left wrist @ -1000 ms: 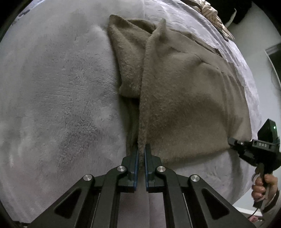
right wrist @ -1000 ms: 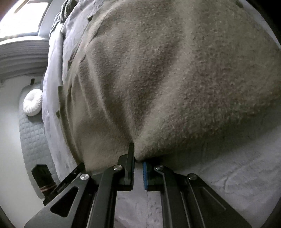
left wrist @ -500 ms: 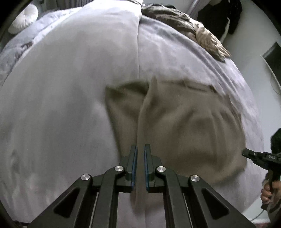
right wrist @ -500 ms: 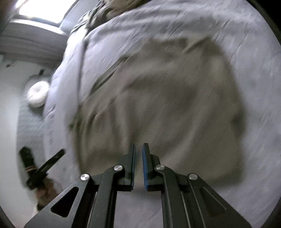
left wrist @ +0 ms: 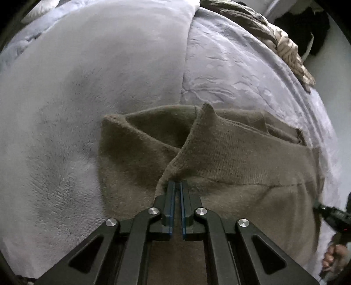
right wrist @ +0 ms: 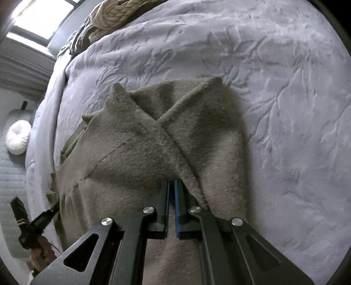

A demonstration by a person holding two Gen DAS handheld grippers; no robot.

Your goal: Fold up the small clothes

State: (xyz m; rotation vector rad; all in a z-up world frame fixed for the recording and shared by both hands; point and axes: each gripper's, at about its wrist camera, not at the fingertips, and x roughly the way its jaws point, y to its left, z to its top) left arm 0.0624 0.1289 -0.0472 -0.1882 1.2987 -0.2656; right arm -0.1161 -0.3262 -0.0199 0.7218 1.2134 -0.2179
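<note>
A small taupe knit garment point(left wrist: 241, 157) lies on the grey bedspread point(left wrist: 230, 65), partly doubled over, its far corners sticking up. My left gripper point(left wrist: 177, 184) is shut on the garment's near edge at its left side. My right gripper point(right wrist: 172, 183) is shut on the same garment point(right wrist: 142, 153) at its right side, where two folded edges cross. Each gripper also shows at the edge of the other's view: the right gripper point(left wrist: 333, 217) at the right, the left gripper point(right wrist: 37, 223) at the lower left.
A plush grey blanket point(left wrist: 76, 98) covers the left part of the bed. A braided brown and cream throw point(left wrist: 274, 37) lies at the far edge, also in the right wrist view point(right wrist: 109, 15). A white round cushion point(right wrist: 18, 138) sits on a quilted surface beside the bed.
Both grippers have lifted and carried the garment's near edge forward over itself, so it now lies doubled. The cameras have pulled back and more of the bed shows.
</note>
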